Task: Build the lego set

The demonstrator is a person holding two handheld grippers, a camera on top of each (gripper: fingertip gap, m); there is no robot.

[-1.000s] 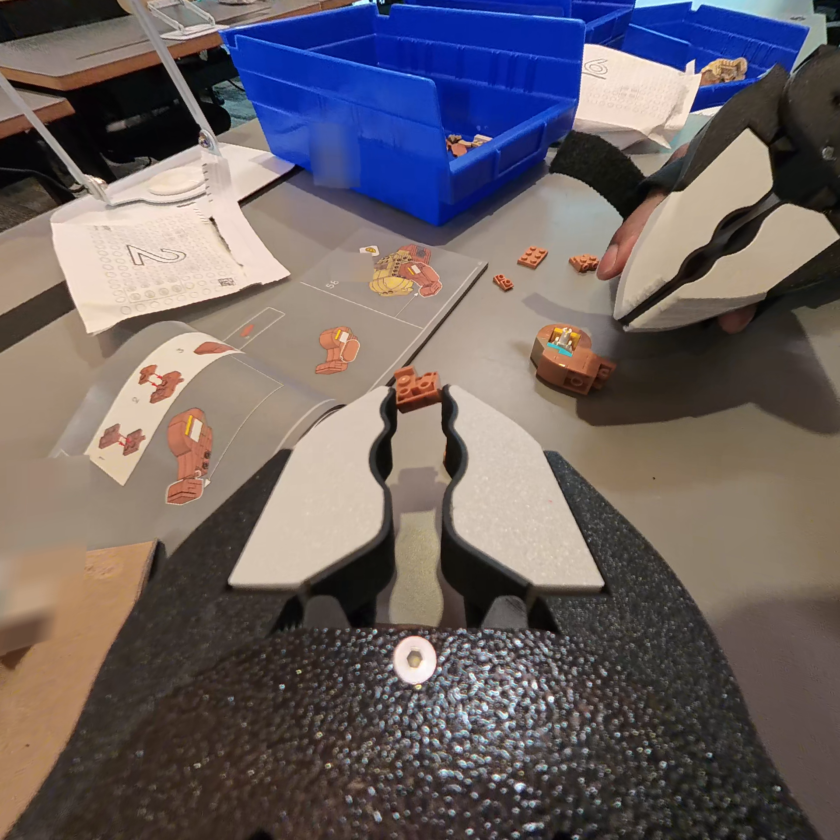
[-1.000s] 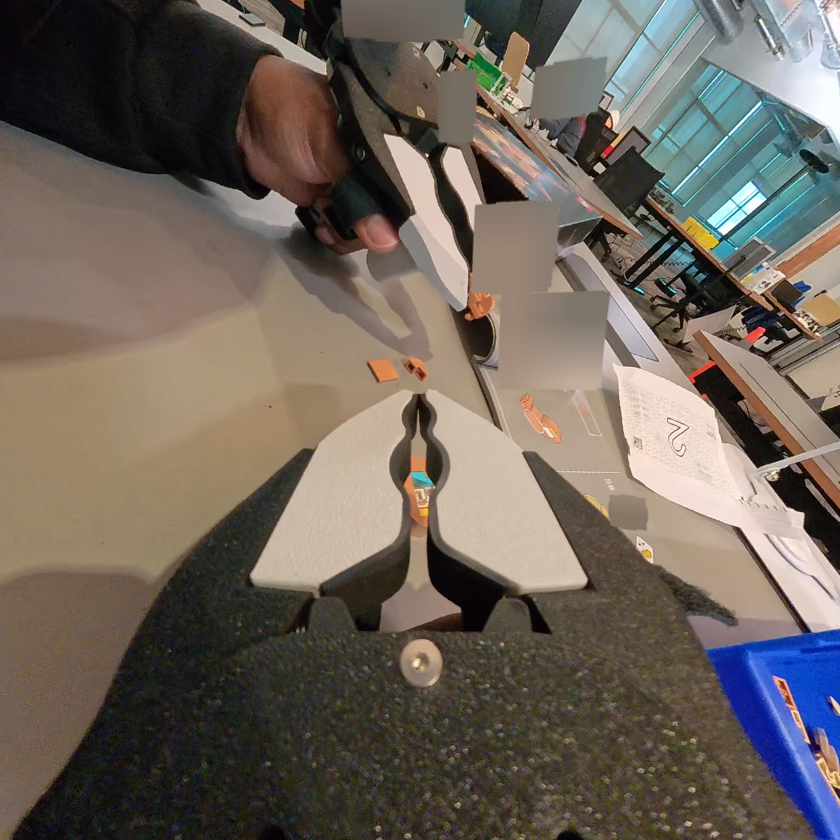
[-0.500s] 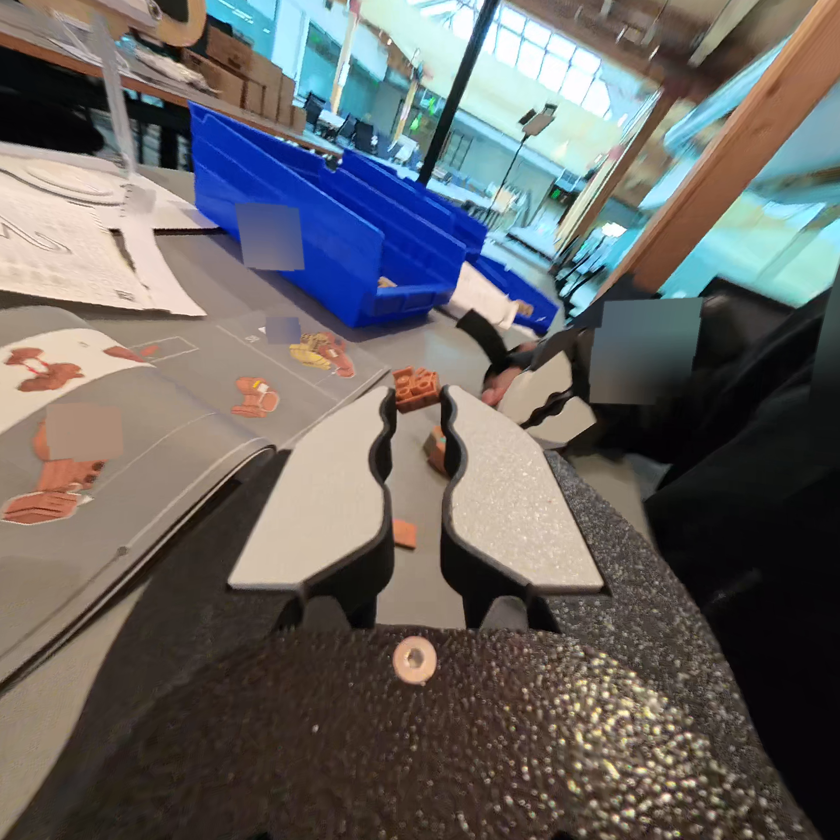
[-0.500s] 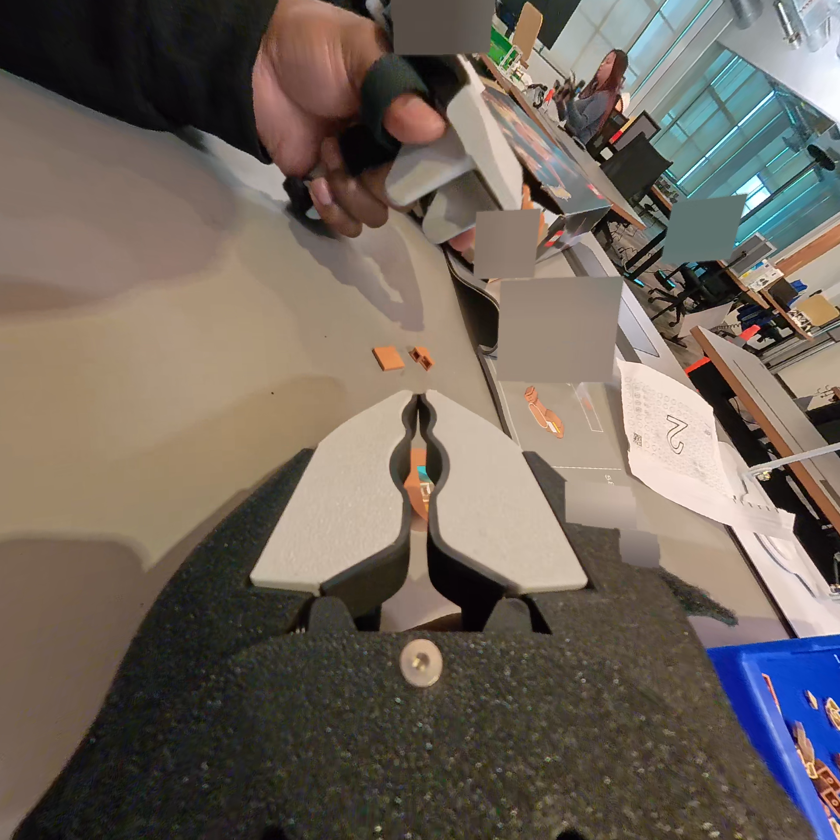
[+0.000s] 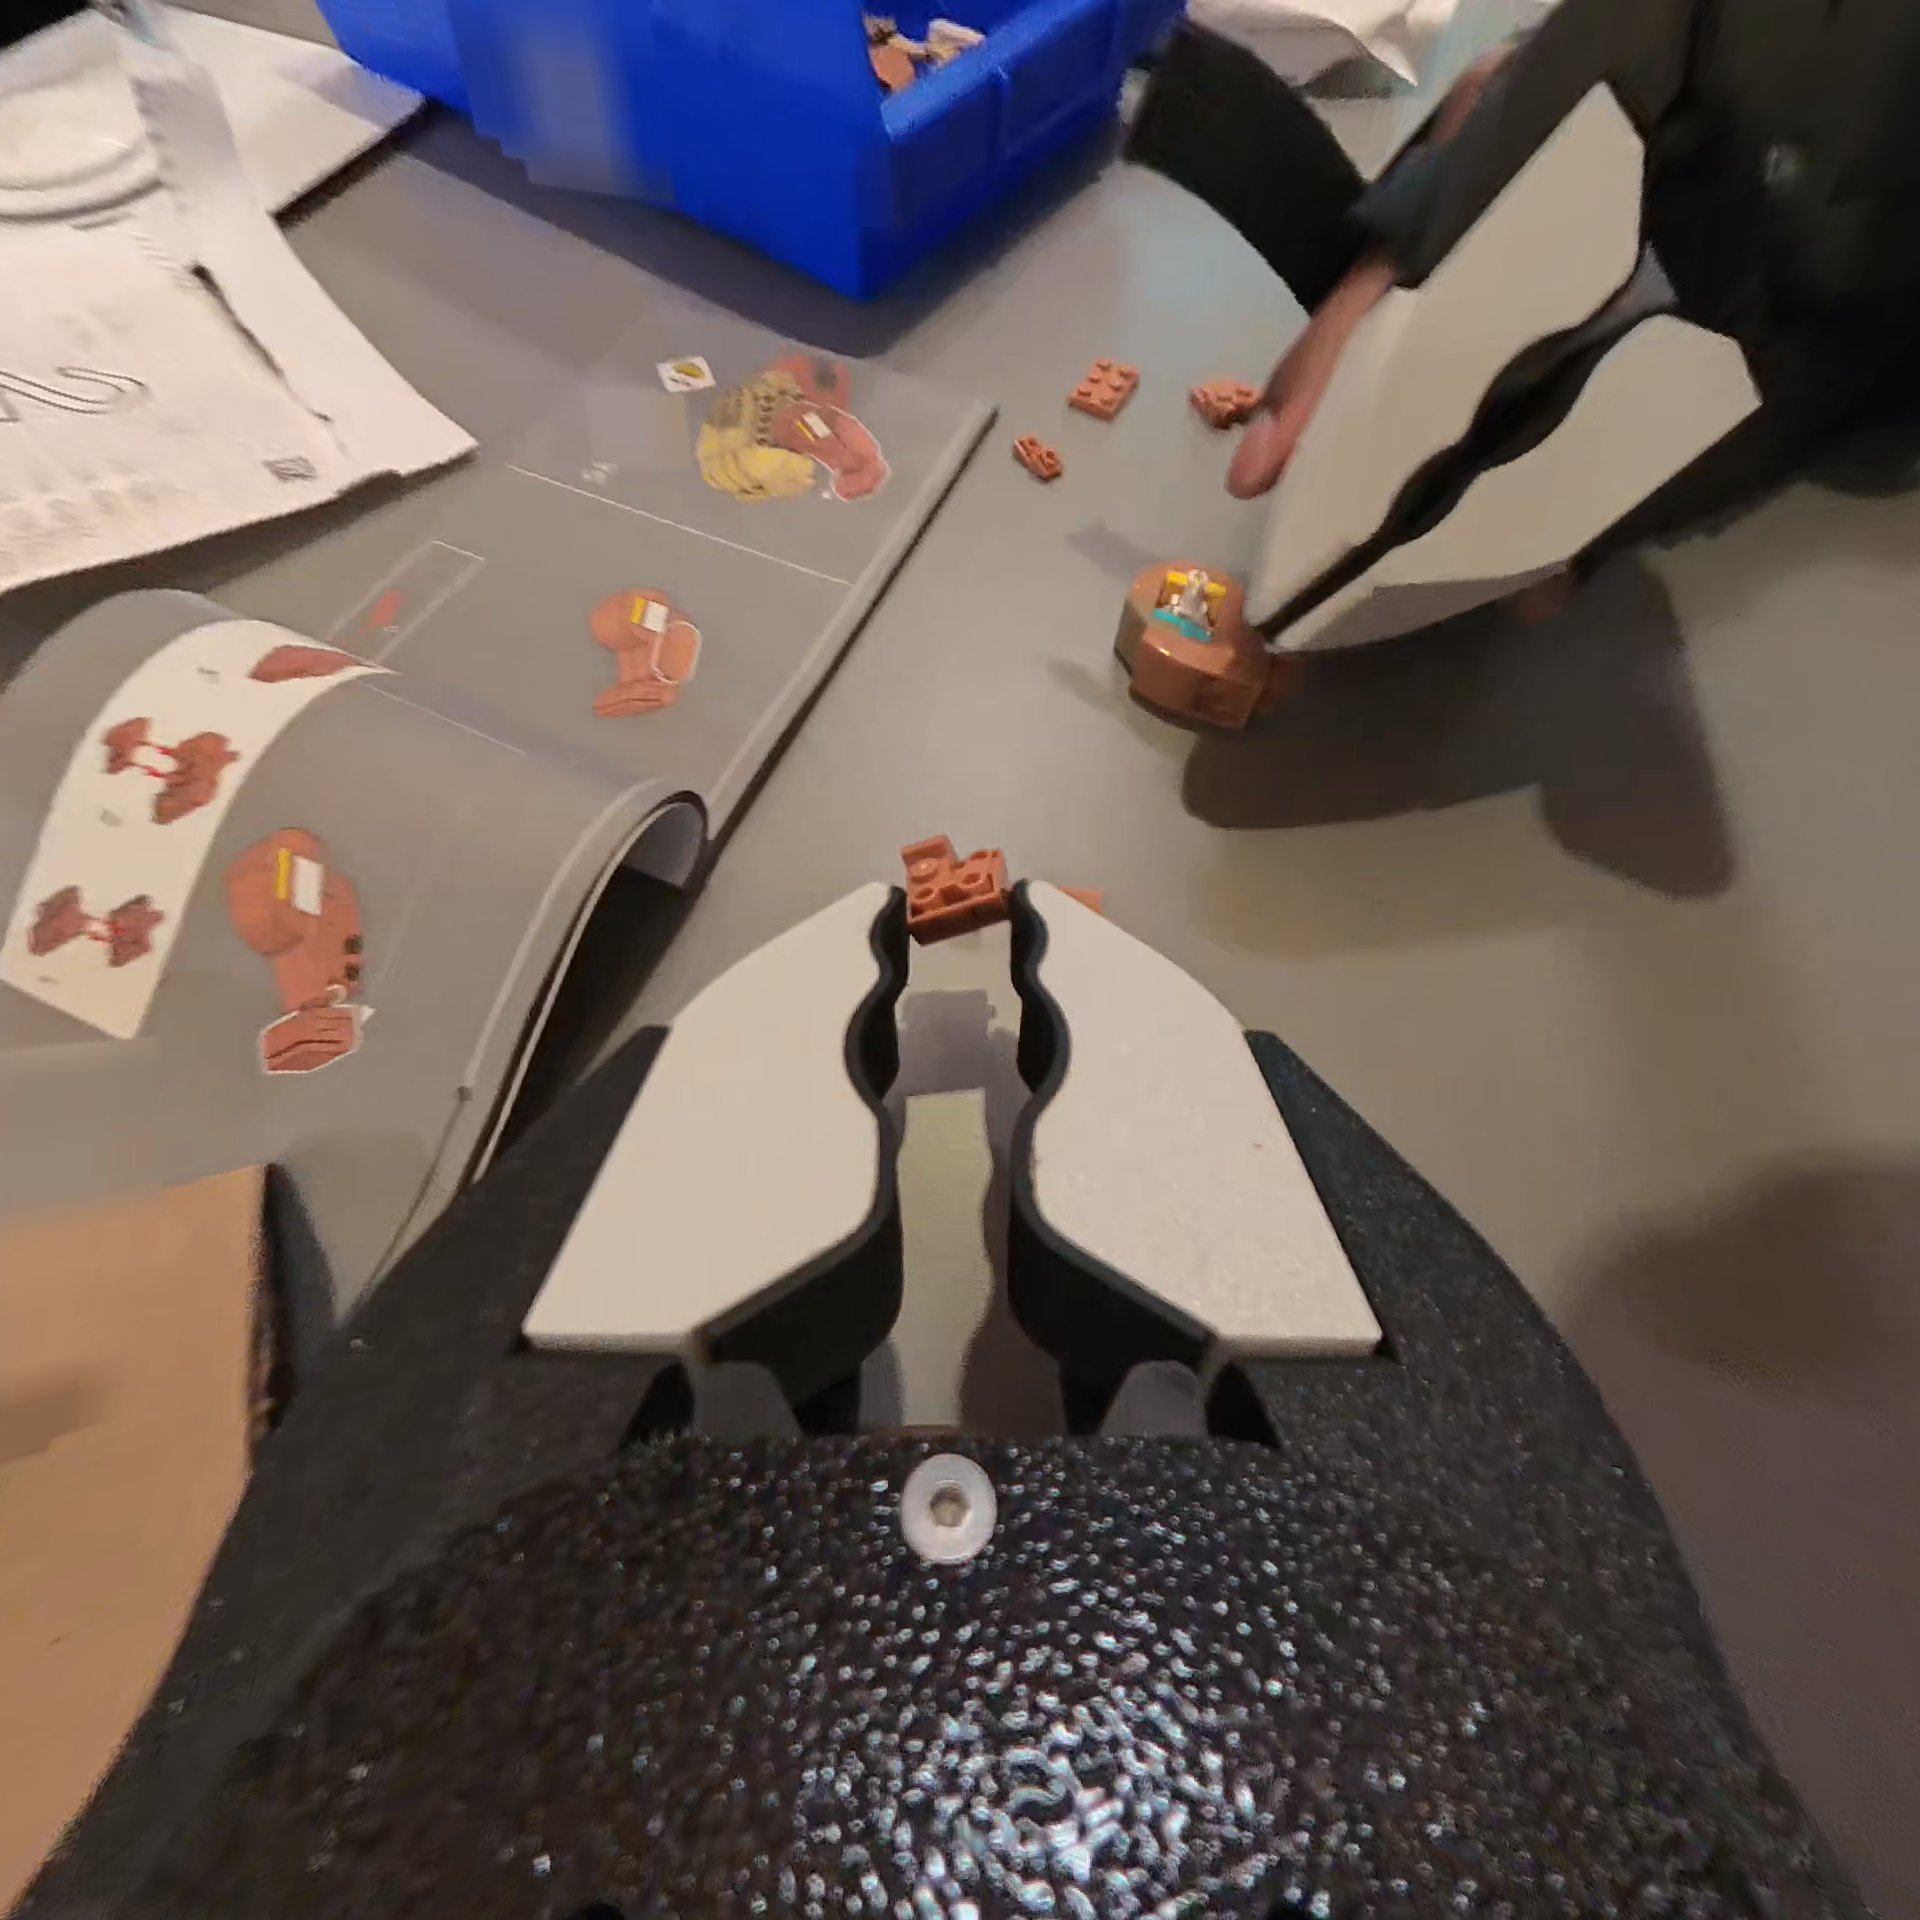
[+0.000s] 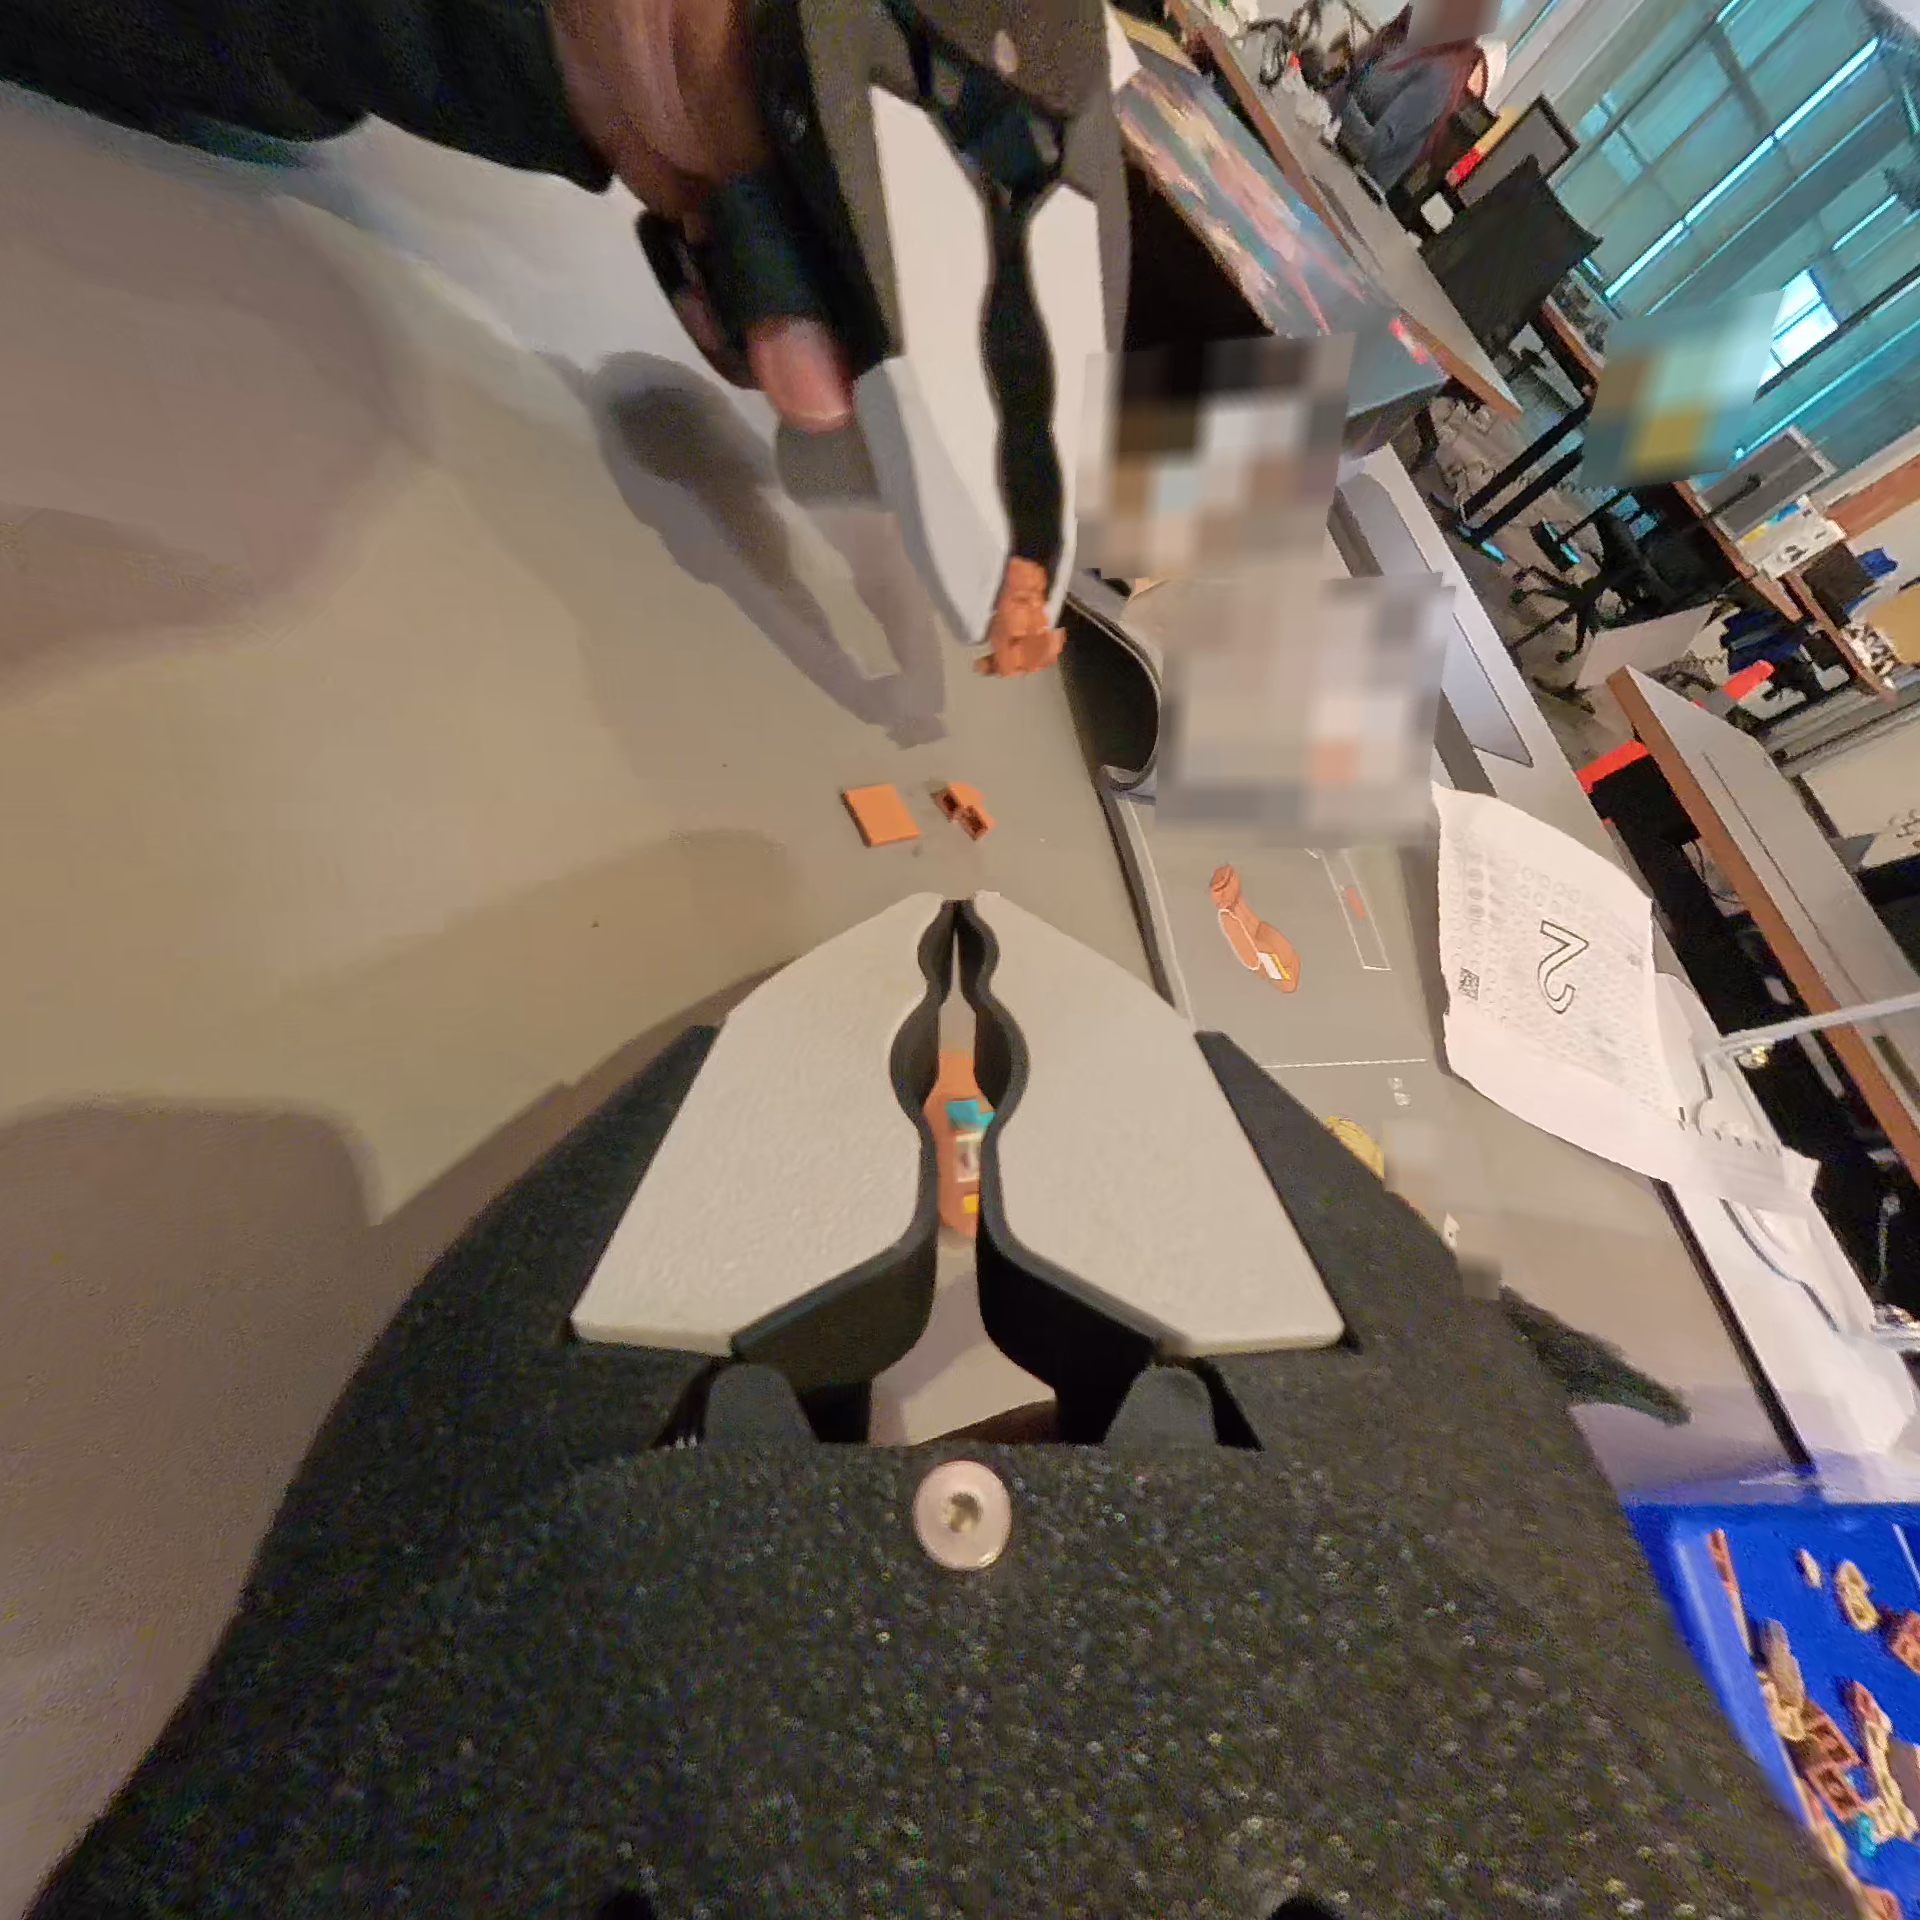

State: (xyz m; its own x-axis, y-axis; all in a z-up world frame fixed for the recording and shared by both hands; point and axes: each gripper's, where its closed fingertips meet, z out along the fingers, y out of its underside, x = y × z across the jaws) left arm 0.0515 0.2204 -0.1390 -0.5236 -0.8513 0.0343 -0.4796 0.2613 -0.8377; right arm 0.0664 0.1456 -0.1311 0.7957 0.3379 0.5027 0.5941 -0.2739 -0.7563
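Observation:
My left gripper (image 5: 956, 906) is shut on a small brown brick piece (image 5: 951, 883), pinched at the fingertips a little above the grey table (image 5: 1351, 1039). The right wrist view shows that same brick (image 6: 1023, 623) held at the left gripper's tips. My right gripper (image 6: 964, 906) is shut with nothing between its pads. In the left wrist view its tips (image 5: 1262, 634) rest against the edge of a round brown brick assembly (image 5: 1184, 644) on the table. The assembly also shows below the fingers in the right wrist view (image 6: 961, 1143).
An open instruction booklet (image 5: 623, 582) lies to the left. Loose brown pieces (image 5: 1103, 388) lie beyond the assembly, and a flat tile (image 6: 881, 812) lies ahead of the right gripper. A blue bin (image 5: 727, 125) holds parts at the back. A white paper (image 5: 156, 364) and cardboard (image 5: 104, 1455) lie at the left. The left gripper's tips are roughly 9 cm from the right gripper's. About 5 cm separates my left fingertips from the flat tile (image 6: 881, 812).
My left gripper swung up and tilted away half a second ago, then came back down over the table with the brick still in its grasp. My right gripper stayed shut at the assembly.

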